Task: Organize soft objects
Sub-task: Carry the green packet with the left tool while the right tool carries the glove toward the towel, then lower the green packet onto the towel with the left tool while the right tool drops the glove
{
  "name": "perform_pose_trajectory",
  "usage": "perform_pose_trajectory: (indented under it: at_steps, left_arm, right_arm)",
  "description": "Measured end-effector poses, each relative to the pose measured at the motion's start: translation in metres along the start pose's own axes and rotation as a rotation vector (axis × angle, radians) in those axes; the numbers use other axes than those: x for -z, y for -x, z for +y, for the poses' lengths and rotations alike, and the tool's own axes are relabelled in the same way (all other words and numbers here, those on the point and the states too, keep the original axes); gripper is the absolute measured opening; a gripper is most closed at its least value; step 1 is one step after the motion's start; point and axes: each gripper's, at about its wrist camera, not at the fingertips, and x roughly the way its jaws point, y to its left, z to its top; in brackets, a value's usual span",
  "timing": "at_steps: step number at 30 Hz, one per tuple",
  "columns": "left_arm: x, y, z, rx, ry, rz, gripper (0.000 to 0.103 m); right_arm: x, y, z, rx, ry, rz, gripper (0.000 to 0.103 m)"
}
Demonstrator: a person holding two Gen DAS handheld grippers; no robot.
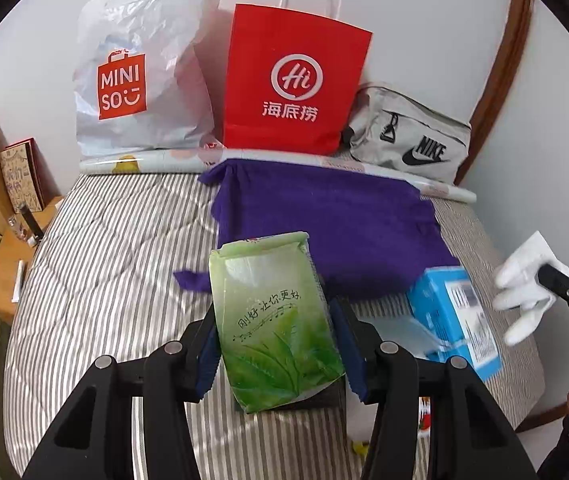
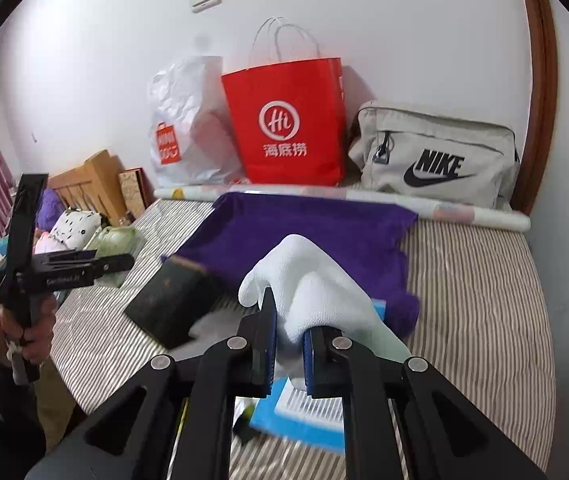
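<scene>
My left gripper (image 1: 274,344) is shut on a green tissue pack (image 1: 276,320) and holds it above the striped bed, in front of a purple cloth (image 1: 332,216). My right gripper (image 2: 287,344) is shut on a white glove (image 2: 316,280) and holds it over a blue box (image 2: 296,420). The glove (image 1: 524,284) and the blue box (image 1: 456,316) also show at the right of the left wrist view. The purple cloth (image 2: 304,232) lies spread at the back of the bed. The left gripper's body (image 2: 44,272) shows at the left of the right wrist view.
Against the back wall stand a white Miniso bag (image 1: 140,72), a red paper bag (image 1: 292,80) and a grey Nike bag (image 1: 408,136), behind a rolled sheet (image 1: 156,162). A dark book (image 2: 172,304) lies on the bed. A wooden headboard (image 2: 88,184) and clutter are at left.
</scene>
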Motion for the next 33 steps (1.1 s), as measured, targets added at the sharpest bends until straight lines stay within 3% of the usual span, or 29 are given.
perform_pose_trajectory:
  at_steps: [8,15,22,33]
  left_arm:
    - [-0.034,-0.039,0.017,0.025,0.037,0.04,0.049]
    - [-0.063,-0.087,0.025,0.062,0.04,0.103,0.049]
    - [-0.092,-0.141,0.023,0.093,0.021,0.148,0.049]
    - [-0.121,-0.203,0.011,0.093,-0.02,0.223,0.049]
  right_arm:
    - [-0.042,-0.056,-0.019,0.006,-0.015,0.023,0.011]
    - [-0.066,-0.121,-0.033,-0.004,-0.036,0.101,0.011]
    - [-0.068,-0.175,-0.042,0.012,-0.009,0.202,0.011]
    - [-0.064,-0.211,-0.055,0.029,0.016,0.307,0.011]
